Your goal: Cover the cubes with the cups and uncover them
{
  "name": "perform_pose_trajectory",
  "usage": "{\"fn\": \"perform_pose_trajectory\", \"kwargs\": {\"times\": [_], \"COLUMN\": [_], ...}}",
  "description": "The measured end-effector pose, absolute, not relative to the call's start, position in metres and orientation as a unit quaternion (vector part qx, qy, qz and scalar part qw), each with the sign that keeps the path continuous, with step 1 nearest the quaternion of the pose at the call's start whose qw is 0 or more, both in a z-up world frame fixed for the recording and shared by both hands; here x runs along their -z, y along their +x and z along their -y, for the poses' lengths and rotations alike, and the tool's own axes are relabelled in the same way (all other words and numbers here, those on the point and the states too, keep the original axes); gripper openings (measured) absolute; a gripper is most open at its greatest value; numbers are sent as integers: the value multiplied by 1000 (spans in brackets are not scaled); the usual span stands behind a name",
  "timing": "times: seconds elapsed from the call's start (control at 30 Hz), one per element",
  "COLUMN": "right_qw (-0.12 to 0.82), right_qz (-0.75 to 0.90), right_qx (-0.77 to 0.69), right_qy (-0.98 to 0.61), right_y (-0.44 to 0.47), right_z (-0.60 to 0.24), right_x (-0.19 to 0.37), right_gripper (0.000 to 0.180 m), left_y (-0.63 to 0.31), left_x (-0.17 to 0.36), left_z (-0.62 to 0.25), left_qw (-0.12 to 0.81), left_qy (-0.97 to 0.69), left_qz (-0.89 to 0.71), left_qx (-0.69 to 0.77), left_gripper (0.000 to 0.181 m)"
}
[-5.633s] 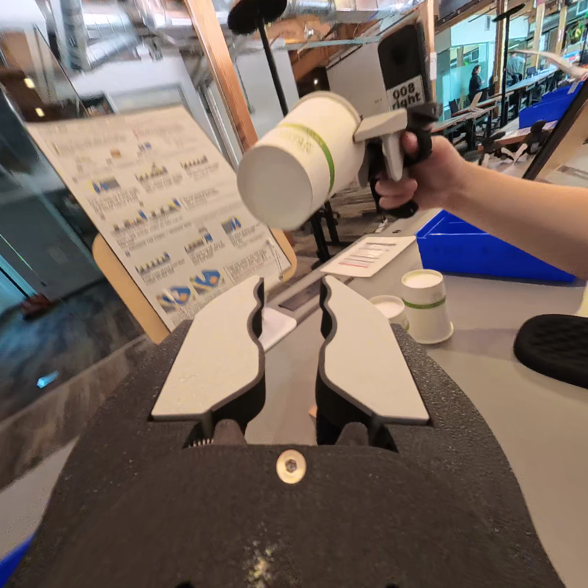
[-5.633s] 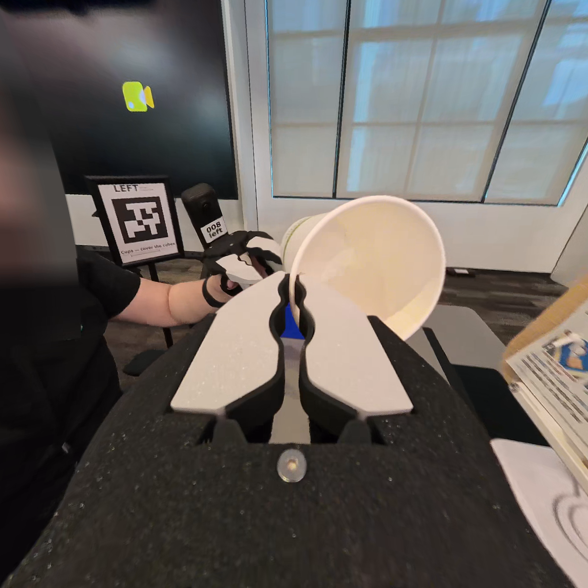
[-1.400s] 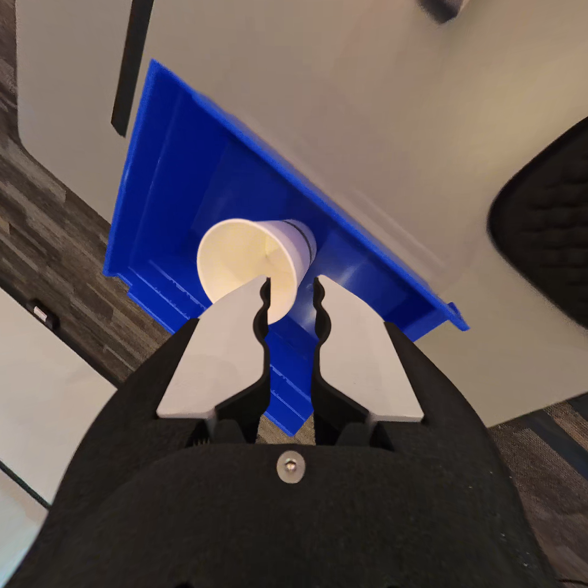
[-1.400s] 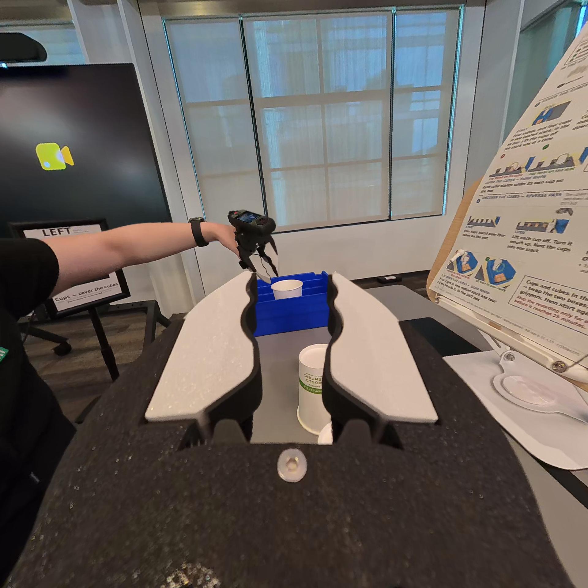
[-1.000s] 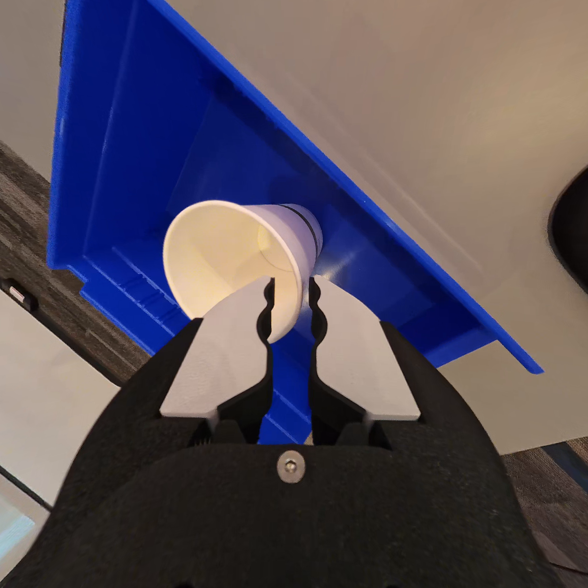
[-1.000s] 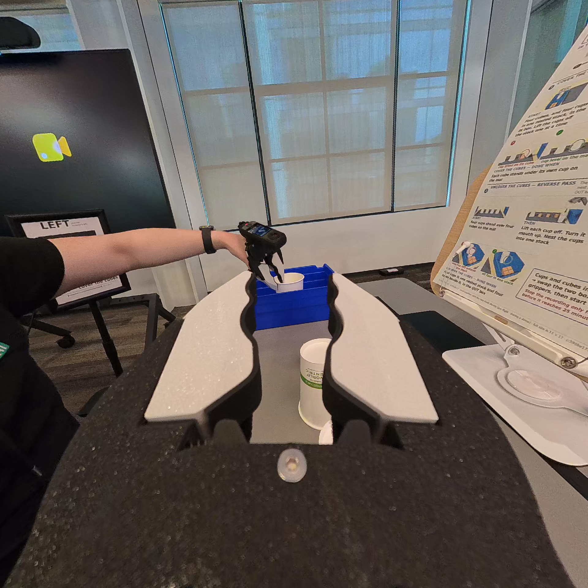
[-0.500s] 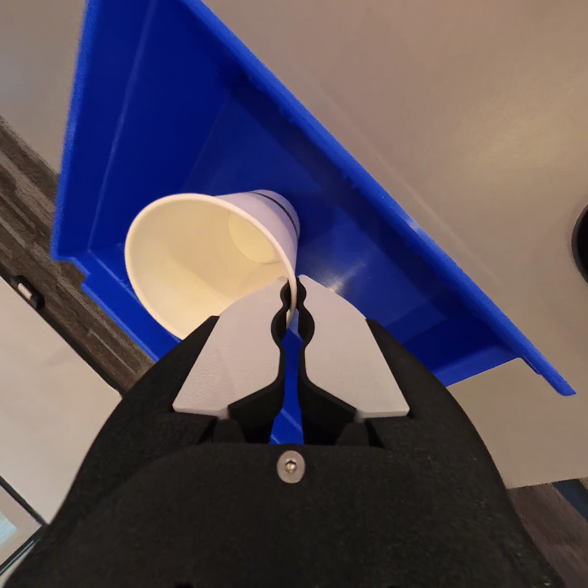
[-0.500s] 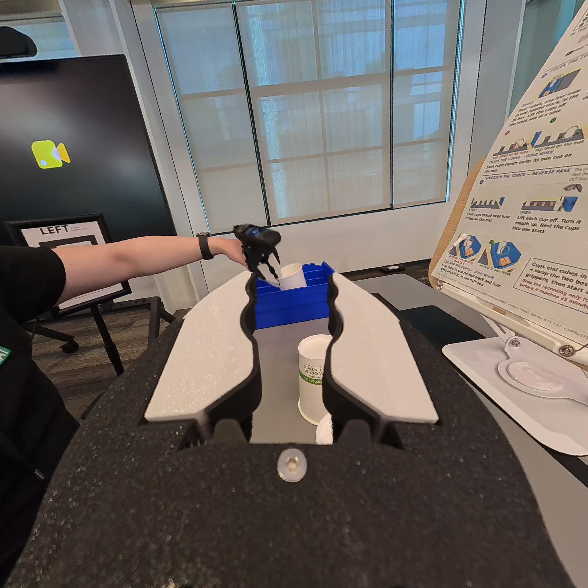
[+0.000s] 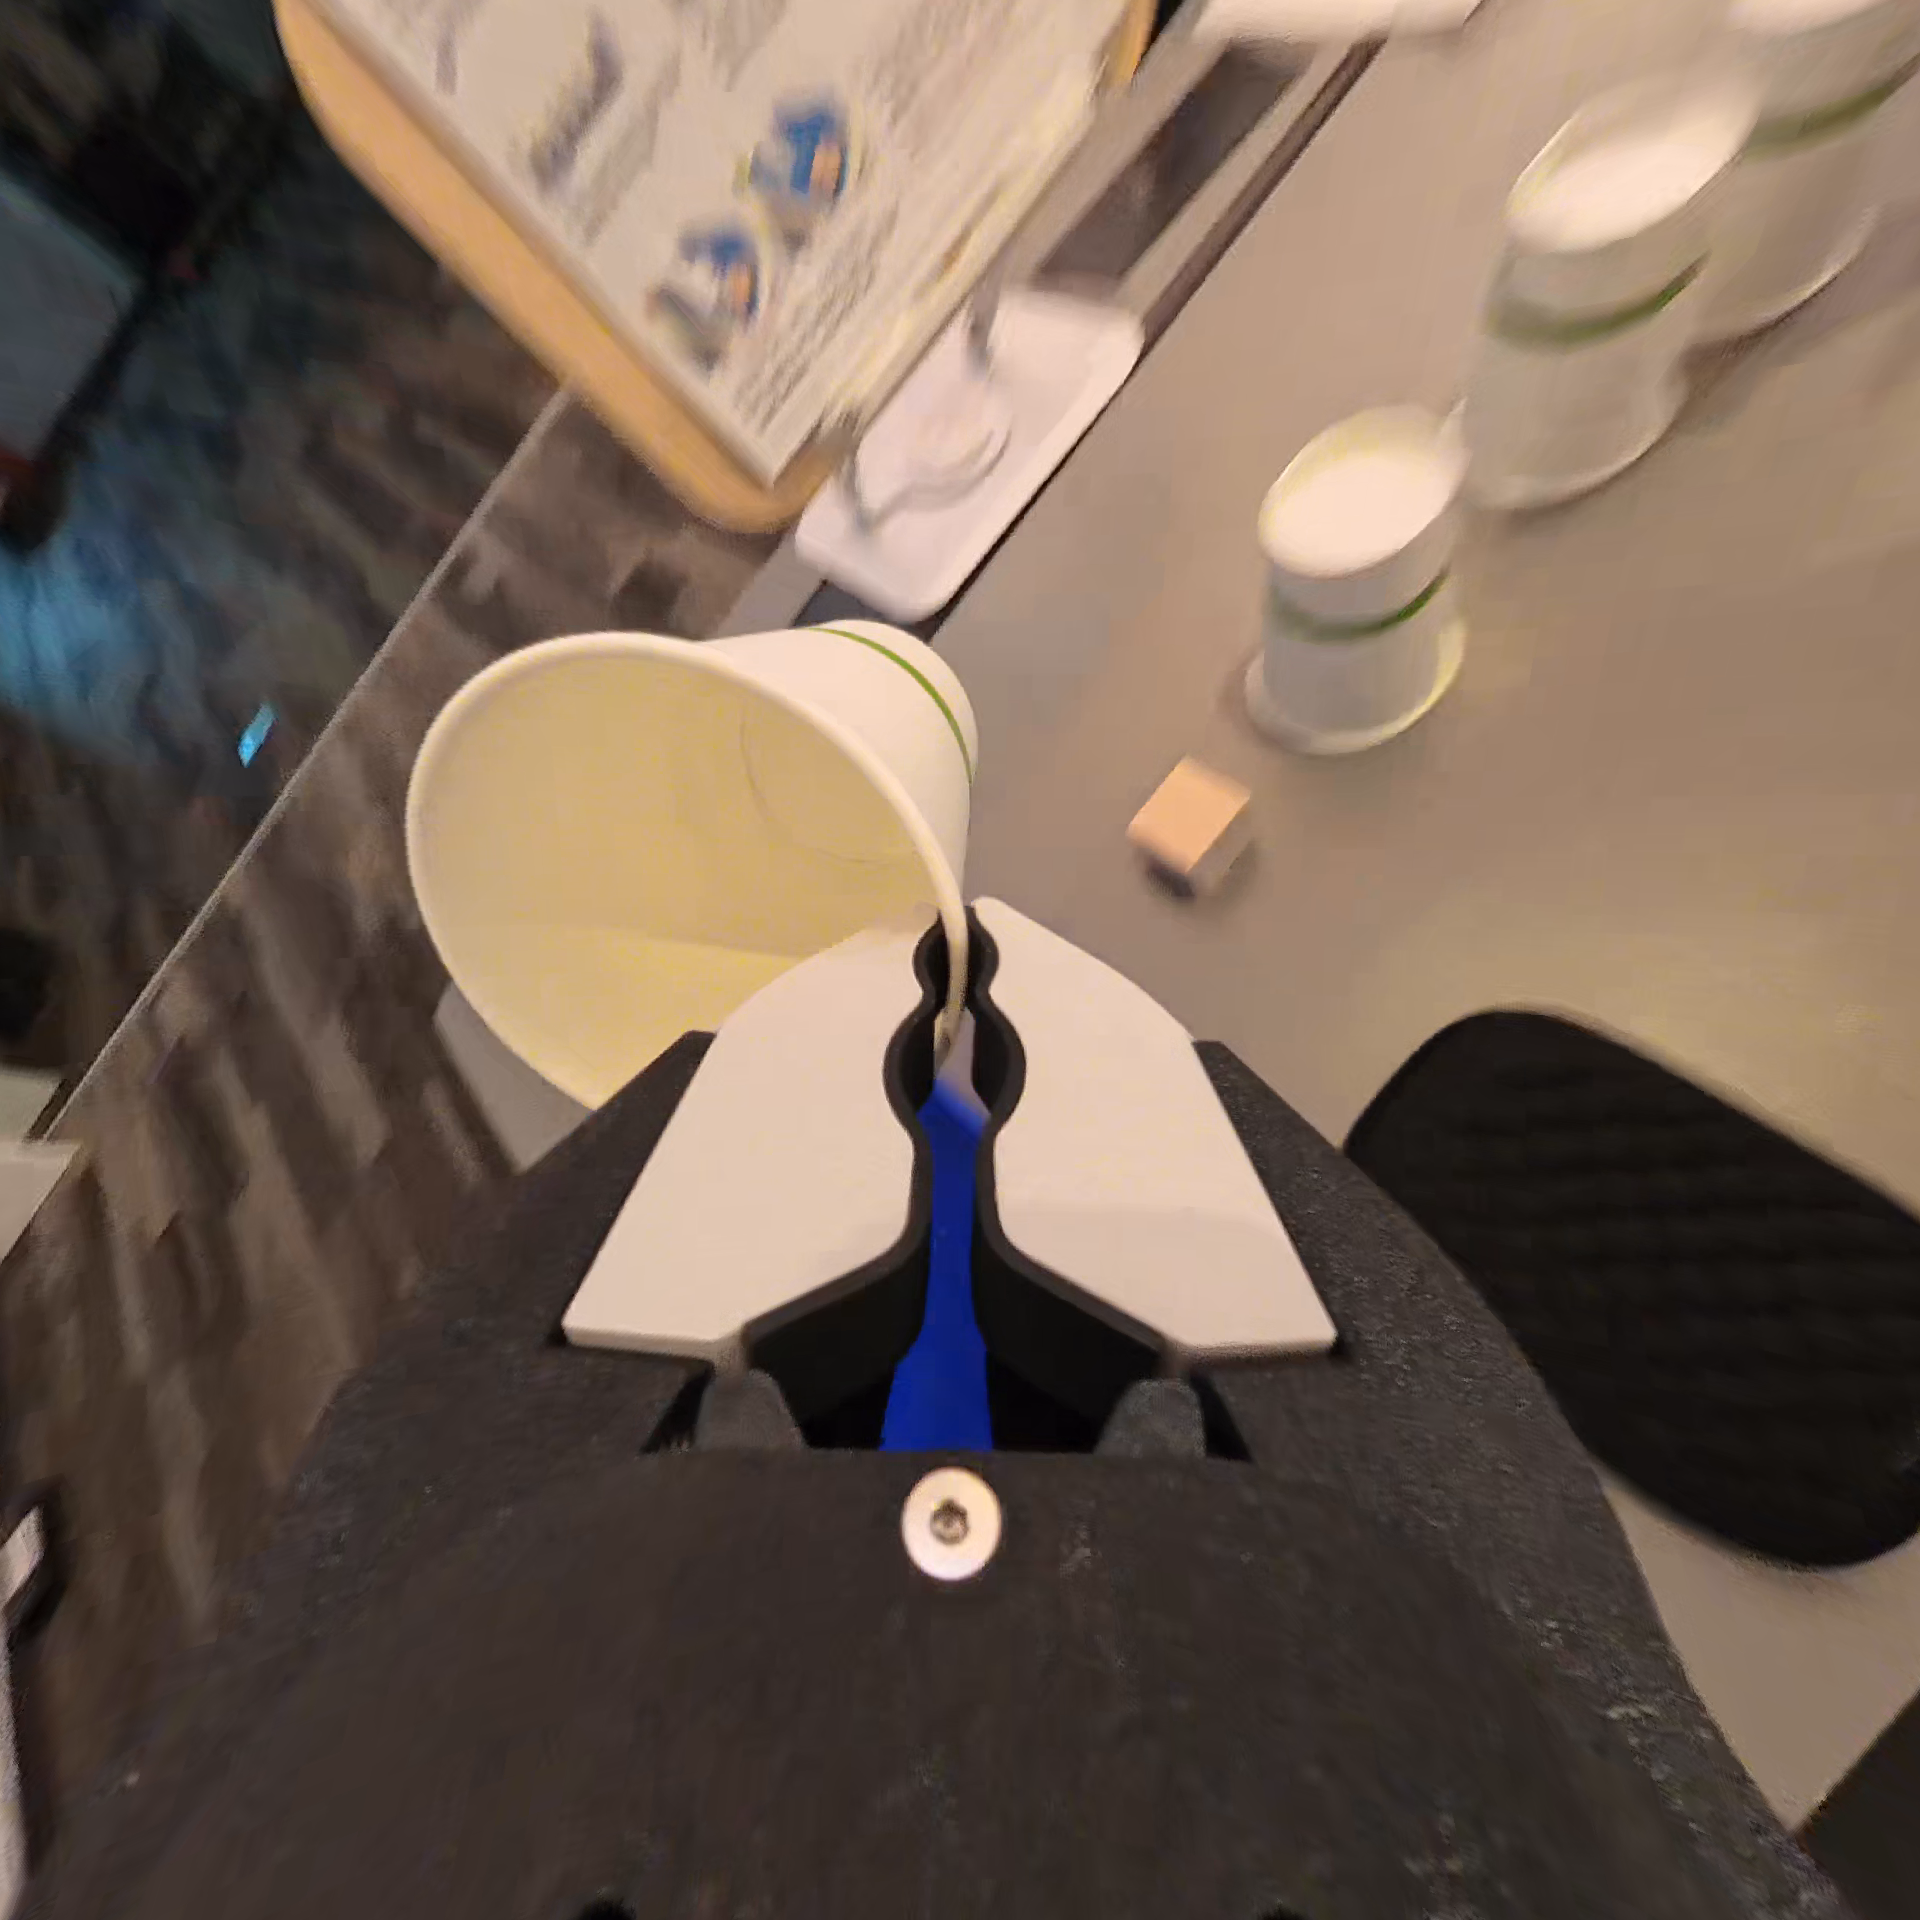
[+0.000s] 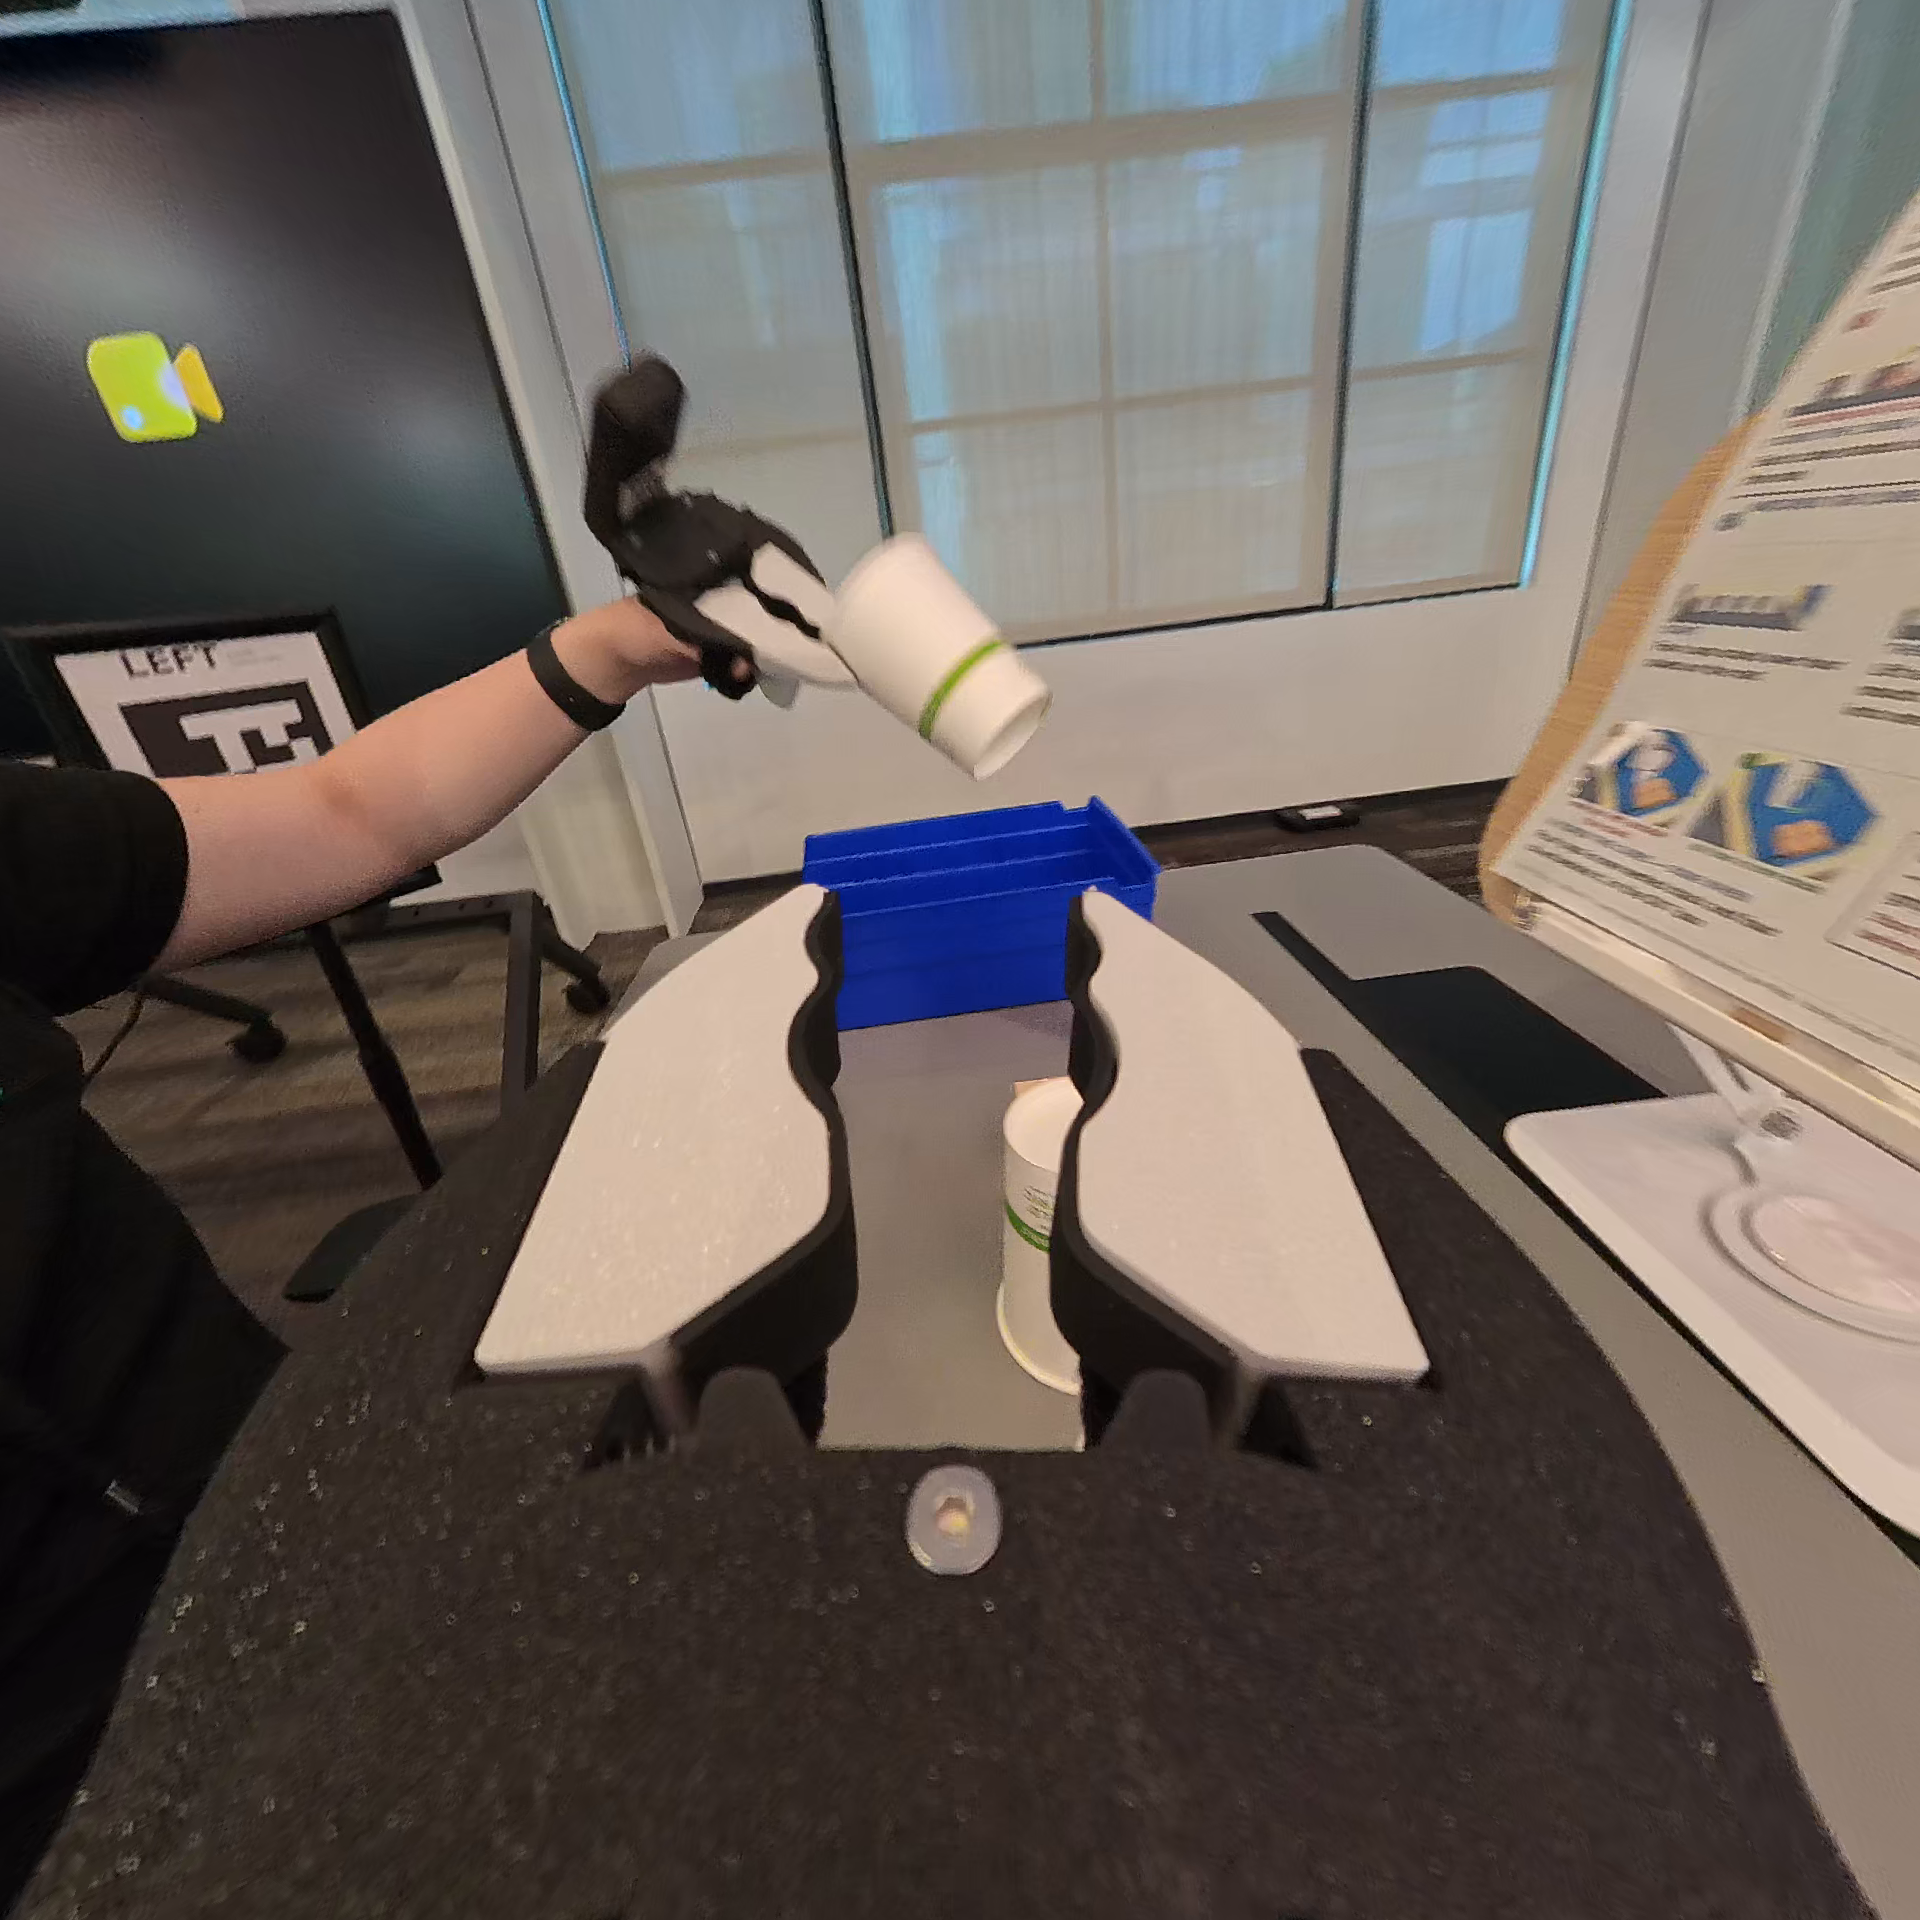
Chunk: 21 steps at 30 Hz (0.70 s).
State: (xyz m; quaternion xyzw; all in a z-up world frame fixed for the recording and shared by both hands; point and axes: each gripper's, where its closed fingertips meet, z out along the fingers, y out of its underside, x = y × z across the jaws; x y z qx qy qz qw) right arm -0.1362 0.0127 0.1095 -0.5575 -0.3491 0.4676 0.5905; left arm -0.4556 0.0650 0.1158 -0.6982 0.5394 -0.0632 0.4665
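My left gripper [image 9: 958, 925] is shut on the rim of a white paper cup with a green band [image 9: 686, 821], held tilted in the air, mouth toward the camera. It also shows in the right wrist view [image 10: 940, 655], raised above the blue bin [image 10: 977, 894], pinched by the left gripper [image 10: 821, 623]. A bare wooden cube [image 9: 1190, 824] lies on the grey table. Upside-down cups stand beyond it: a near one [image 9: 1356, 597] and two farther ones [image 9: 1590, 301], blurred. My right gripper [image 10: 951, 940] is open and empty, low over the table, with an upside-down cup [image 10: 1034, 1226] between its fingers' line of sight.
A tilted instruction board [image 9: 727, 177] on a white stand base [image 9: 966, 468] stands at the table's edge; it also shows in the right wrist view [image 10: 1756, 748]. A black mat [image 9: 1662, 1278] lies on the table. A dark screen [image 10: 260, 312] and a sign stand are behind.
My left gripper shut on the cup's rim in the blue bin, then lifted it out and swung it toward the cubes. My right gripper stayed open and nearly still.
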Motion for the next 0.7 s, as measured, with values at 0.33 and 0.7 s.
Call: {"fn": "perform_pose_trajectory", "kwargs": {"times": [0.33, 0.7], "right_qw": [604, 655], "right_qz": [436, 428], "right_qx": [-425, -422], "right_qy": [-515, -458], "right_y": [-238, -249], "right_z": [15, 35], "right_x": [-124, -151], "right_gripper": [31, 14], "left_y": [-341, -315], "left_x": [-154, -156], "left_z": [27, 41], "left_qw": [506, 488], "left_qy": [-542, -517], "left_qz": [-578, -585], "left_qx": [341, 391], "left_gripper": [0, 0]}}
